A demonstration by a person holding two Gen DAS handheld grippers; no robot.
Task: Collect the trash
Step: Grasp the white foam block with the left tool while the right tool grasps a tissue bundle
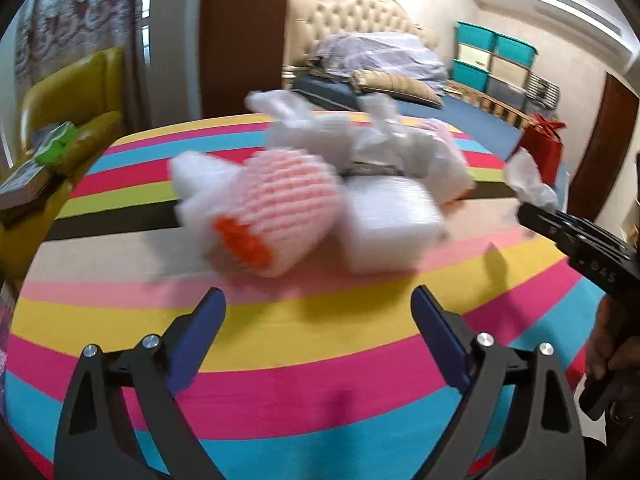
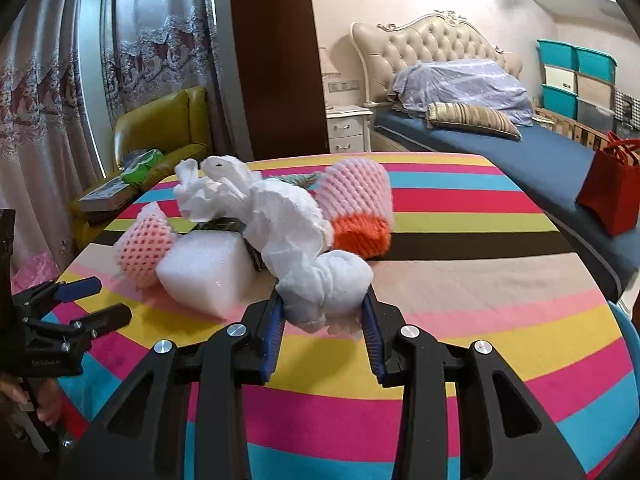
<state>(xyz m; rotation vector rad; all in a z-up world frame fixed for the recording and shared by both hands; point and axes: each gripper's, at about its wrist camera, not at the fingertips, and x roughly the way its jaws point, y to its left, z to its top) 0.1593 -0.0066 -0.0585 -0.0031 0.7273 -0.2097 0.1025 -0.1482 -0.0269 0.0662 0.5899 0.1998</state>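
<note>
A pile of trash lies on the striped tablecloth (image 1: 320, 352). It holds a pink foam fruit net with an orange end (image 1: 260, 208) (image 2: 356, 204), a white foam block (image 1: 392, 224) (image 2: 208, 268), a smaller pink net (image 2: 146, 244) and crumpled white wrapping (image 1: 360, 136) (image 2: 248, 196). My left gripper (image 1: 319, 300) (image 2: 92, 304) stands open just short of the pile, with nothing between its fingers. My right gripper (image 2: 323, 300) (image 1: 532, 208) is shut on a wad of white tissue (image 2: 324, 280) (image 1: 528, 178), held to the right of the pile.
A yellow armchair (image 2: 160, 128) with a book and a green bag stands beyond the table's left edge. Behind the table are a bed (image 2: 500, 140), a white nightstand (image 2: 348, 128), a red bag (image 2: 612, 196) and stacked teal boxes (image 2: 576, 76). A hand (image 1: 604, 344) grips the right tool.
</note>
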